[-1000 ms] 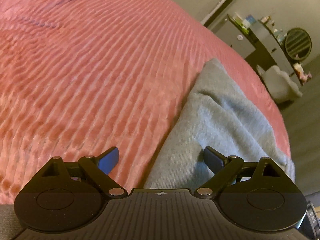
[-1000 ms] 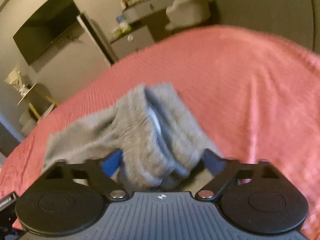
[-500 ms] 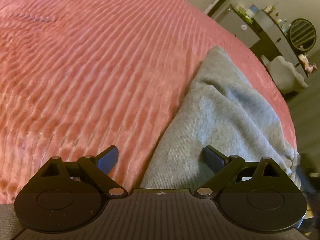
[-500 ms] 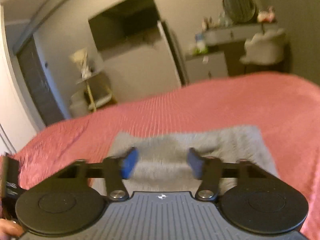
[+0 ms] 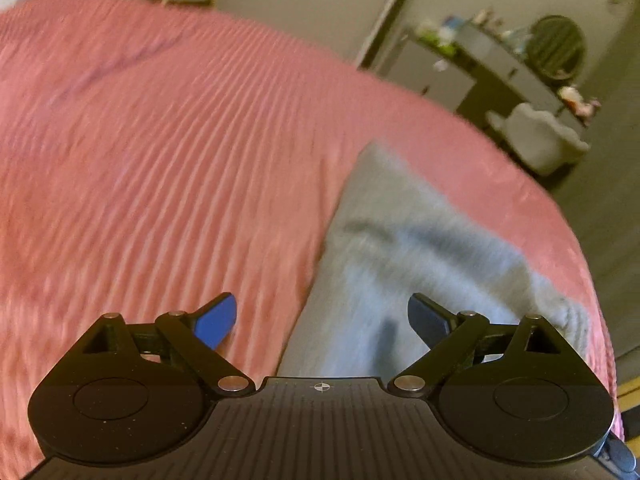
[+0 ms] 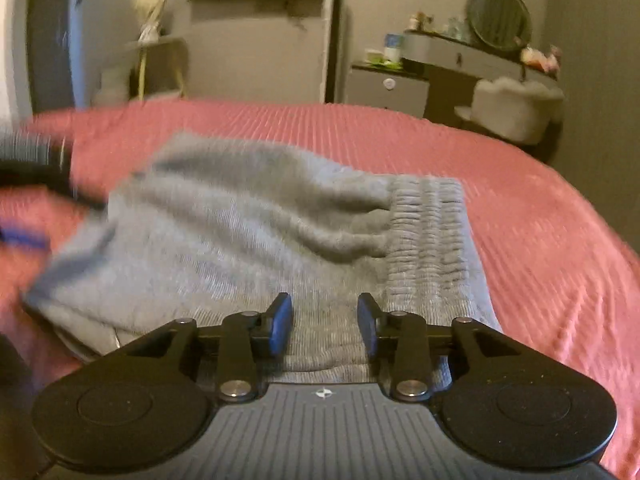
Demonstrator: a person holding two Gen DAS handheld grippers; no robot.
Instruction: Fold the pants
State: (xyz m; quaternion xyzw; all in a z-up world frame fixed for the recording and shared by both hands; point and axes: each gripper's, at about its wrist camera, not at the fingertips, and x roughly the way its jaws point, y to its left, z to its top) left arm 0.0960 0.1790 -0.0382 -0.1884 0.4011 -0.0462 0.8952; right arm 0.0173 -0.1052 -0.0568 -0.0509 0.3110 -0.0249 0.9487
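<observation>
Both views are smeared by motion blur, so fine detail in the cloth is hard to read. In the right wrist view a dark blurred shape with a blue streak at the left edge is likely the left gripper (image 6: 24,236), but it is cut off and too smeared to be sure. The near edge of the pants (image 6: 256,240) is hidden behind the right gripper (image 6: 325,326).

The pants are grey, soft knit, folded into a rough rectangle with a puckered, ribbed waistband (image 6: 432,232) on the right side and loose rumpled folds across the top. They lie on a pink bedspread (image 6: 540,240) with fine raised ridges.

The right gripper has black arms and blue pads; its jaws are closing, with a gap left between them, over the flat cloth, and nothing is pinched. In the left wrist view the left gripper (image 5: 322,322) stands wide apart and empty, over the edge where pants (image 5: 420,248) meet bedspread (image 5: 160,180).
</observation>
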